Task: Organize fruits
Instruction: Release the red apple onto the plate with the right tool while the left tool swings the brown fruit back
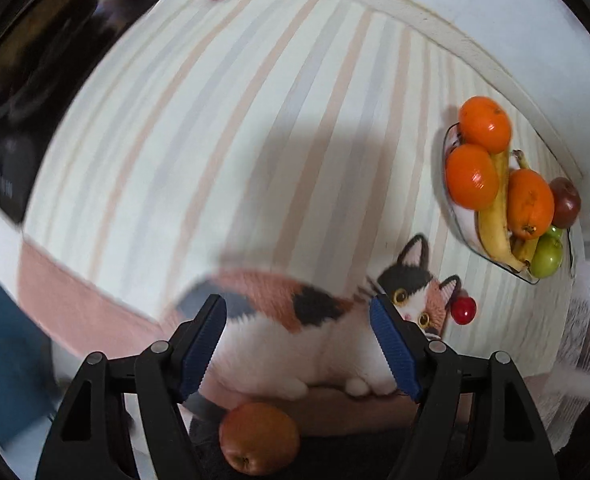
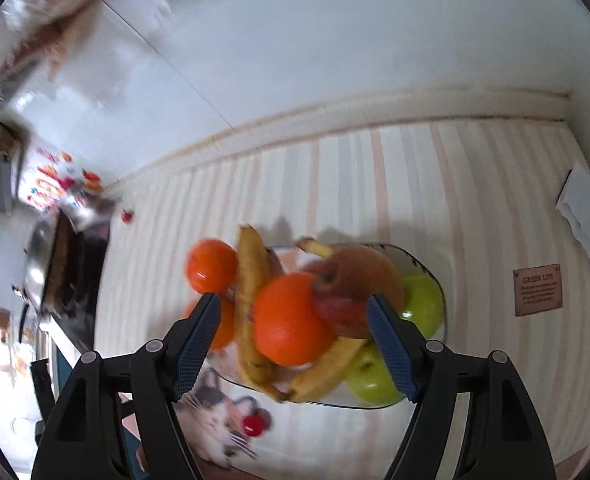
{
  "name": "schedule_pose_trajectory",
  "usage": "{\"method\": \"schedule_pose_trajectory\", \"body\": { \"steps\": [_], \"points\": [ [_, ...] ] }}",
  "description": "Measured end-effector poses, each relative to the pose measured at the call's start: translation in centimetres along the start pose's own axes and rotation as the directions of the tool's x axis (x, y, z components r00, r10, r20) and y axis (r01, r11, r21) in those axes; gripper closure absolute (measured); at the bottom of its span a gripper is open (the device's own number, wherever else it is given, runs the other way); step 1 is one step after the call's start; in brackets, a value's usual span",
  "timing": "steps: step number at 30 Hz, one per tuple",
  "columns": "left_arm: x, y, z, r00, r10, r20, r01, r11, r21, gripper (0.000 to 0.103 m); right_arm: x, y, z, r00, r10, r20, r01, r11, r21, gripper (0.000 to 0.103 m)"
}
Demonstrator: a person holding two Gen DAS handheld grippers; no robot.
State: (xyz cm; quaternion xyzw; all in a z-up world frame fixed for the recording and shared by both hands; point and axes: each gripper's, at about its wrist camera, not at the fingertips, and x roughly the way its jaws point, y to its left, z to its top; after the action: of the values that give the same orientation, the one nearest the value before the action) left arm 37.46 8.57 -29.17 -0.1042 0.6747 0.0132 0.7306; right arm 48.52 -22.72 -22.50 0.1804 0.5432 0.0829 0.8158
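Below the left gripper (image 1: 298, 346), close to the lower edge of its view and on the side of the printed cat (image 1: 327, 320) that is away from the glass dish (image 1: 453, 208), lies one loose orange-brown fruit (image 1: 259, 438), round and so without any long axis to line up with. It looks like an apple or an orange; I cannot say which. The left gripper points down on the cat cloth with its jaws apart and nothing between the pads, and the fruit sits behind the fingertips, toward the camera, not between them. The glass dish is well apart from the cat toward the right of this view and already carries oranges (image 1: 485, 124), bananas (image 1: 495, 216), a dark red apple (image 1: 566, 202) and green apples (image 1: 547, 256). A small red cherry-like thing (image 1: 463, 310) lies just beside the cat's head. The right gripper (image 2: 295, 346) hangs over the dish, also released and empty; the orange (image 2: 291, 318) and red apple (image 2: 337, 308) seen between its fingers lie lower, in the dish, not gripped. I judge that the left hand is the nearer one to the loose fruit, and that it must draw back over the cat before it can close on it.
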Motion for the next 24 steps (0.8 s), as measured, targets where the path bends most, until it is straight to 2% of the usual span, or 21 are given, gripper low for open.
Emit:
{"method": "schedule_pose_trajectory", "body": {
  "steps": [4,8,10,12,13,14,17,19,20,21,23,24],
  "points": [
    [-0.4,0.8,1.9,1.0,-0.016,0.012,0.015,0.996,0.093,0.03,-1.4,2.5,-2.1,0.999,-0.001,0.051,0.0,1.0,0.014,0.023],
    [-0.2,2.1,2.6,1.0,-0.02,-0.017,0.022,0.991,0.134,0.03,-1.4,5.6,-4.9,1.0,0.0,0.013,0.001,1.0,-0.015,0.022],
    [0.0,2.3,2.4,0.998,-0.021,-0.052,0.029,0.988,0.149,0.03,-0.7,6.7,-6.4,0.999,0.001,-0.033,-0.001,1.0,-0.02,0.02],
    [0.1,2.4,1.6,0.988,-0.047,-0.145,0.073,0.981,0.178,0.03,-0.1,7.4,-7.7,0.998,0.01,-0.062,-0.01,1.0,-0.011,0.02],
    [0.3,2.2,1.0,0.98,-0.047,-0.191,0.084,0.978,0.193,0.03,0.2,7.6,-8.3,0.997,0.009,-0.072,-0.01,1.0,-0.007,0.02],
    [0.9,1.9,-0.3,0.964,-0.035,-0.265,0.098,0.969,0.228,0.03,0.6,7.6,-8.8,0.997,0.005,-0.079,-0.005,1.0,0.0,0.02],
    [3.2,1.3,-3.3,0.921,0.061,-0.385,0.064,0.951,0.304,0.03,1.0,7.4,-10.1,0.996,0.02,-0.09,-0.017,0.999,0.032,0.02],
    [5.8,1.6,-5.4,0.865,0.075,-0.496,0.079,0.956,0.283,0.029,1.0,7.1,-10.6,0.995,0.029,-0.094,-0.025,0.999,0.037,0.02],
    [6.4,1.7,-5.7,0.849,0.064,-0.525,0.092,0.959,0.267,0.029,0.8,7.0,-10.8,0.995,0.027,-0.092,-0.023,0.999,0.037,0.02],
    [7.0,2.2,-5.8,0.832,0.02,-0.554,0.123,0.968,0.22,0.029,0.7,6.9,-10.8,0.996,0.03,-0.089,-0.026,0.999,0.038,0.02],
    [7.7,3.6,-5.5,0.83,-0.071,-0.553,0.157,0.982,0.11,0.039,0.5,6.7,-10.9,0.996,0.037,-0.086,-0.034,0.999,0.03,0.02],
    [7.8,4.2,-5.5,0.827,-0.112,-0.551,0.175,0.982,0.064,0.039,0.4,6.6,-10.9,0.996,0.032,-0.081,-0.03,0.999,0.021,0.02]
  ]
}}
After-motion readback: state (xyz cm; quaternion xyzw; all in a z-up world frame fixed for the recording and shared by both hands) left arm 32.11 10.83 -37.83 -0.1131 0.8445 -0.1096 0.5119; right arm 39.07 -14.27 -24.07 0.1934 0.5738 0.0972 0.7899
